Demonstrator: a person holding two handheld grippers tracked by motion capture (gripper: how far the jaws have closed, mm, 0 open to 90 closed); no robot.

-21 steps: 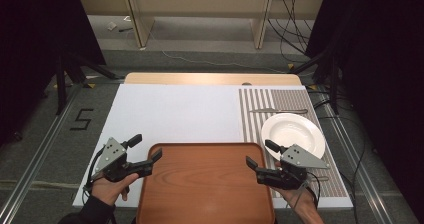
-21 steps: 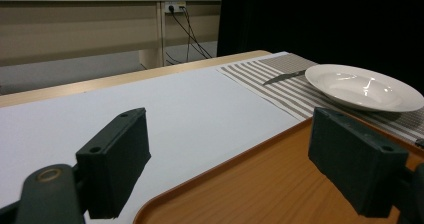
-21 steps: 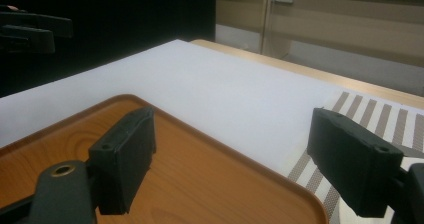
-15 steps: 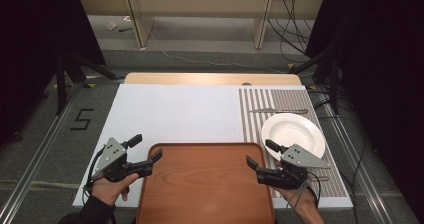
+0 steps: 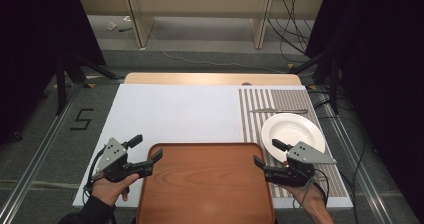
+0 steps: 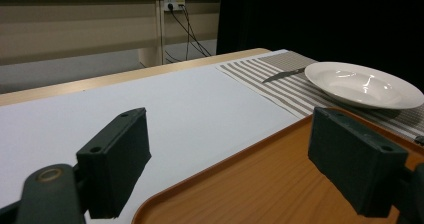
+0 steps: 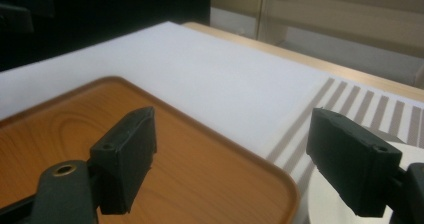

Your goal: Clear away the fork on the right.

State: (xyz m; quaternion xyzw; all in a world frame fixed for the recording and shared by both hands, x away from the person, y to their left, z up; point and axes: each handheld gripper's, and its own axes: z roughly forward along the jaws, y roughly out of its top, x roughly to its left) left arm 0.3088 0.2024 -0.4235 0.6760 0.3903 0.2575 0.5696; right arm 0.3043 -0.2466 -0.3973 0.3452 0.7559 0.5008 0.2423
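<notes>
- Left hand-held gripper (image 5: 146,154): jaws wide apart, empty, straddling the left far corner of the wooden tray (image 5: 205,184).
- Right hand-held gripper (image 5: 266,154): jaws wide apart, empty, straddling the tray's right far corner.
- Tray: lies between both grippers on the white surface (image 5: 175,114).
- White plate (image 5: 292,131): just beyond the right gripper, on a striped mat (image 5: 260,104).
- Knife (image 5: 277,111): beyond the plate.

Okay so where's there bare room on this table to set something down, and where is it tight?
The wooden tray is bare. So is the white sheet from the tray's far rim to the table's far edge. It is crowded on the striped mat, where the white plate and knife lie by the right hand-held gripper.
</notes>
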